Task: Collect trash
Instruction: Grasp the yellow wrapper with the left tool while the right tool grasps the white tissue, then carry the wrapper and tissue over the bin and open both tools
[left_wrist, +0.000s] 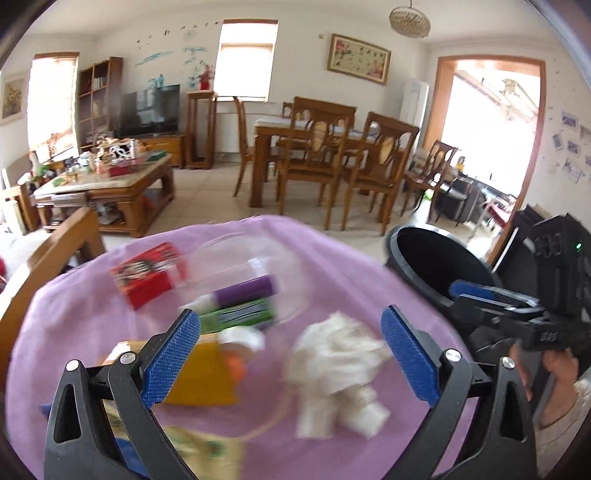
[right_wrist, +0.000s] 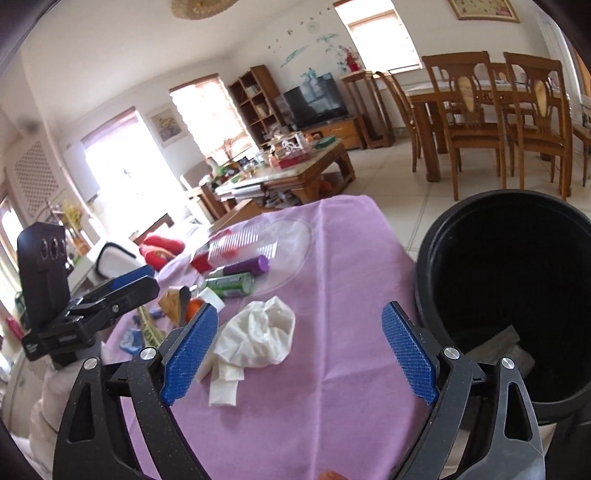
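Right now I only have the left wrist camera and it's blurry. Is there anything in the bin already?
Observer: Yes. The right wrist view looks down into the black bin, and a flat grey piece lies at its bottom.
Operator: Is the right gripper holding anything?
Observer: No. The right gripper is open and empty, over the purple cloth beside the bin.
Operator: And the white tissue?
Observer: The tissue lies crumpled on the cloth with a folded strip hanging out at its near end. It is close to the right gripper's left finger and not gripped.
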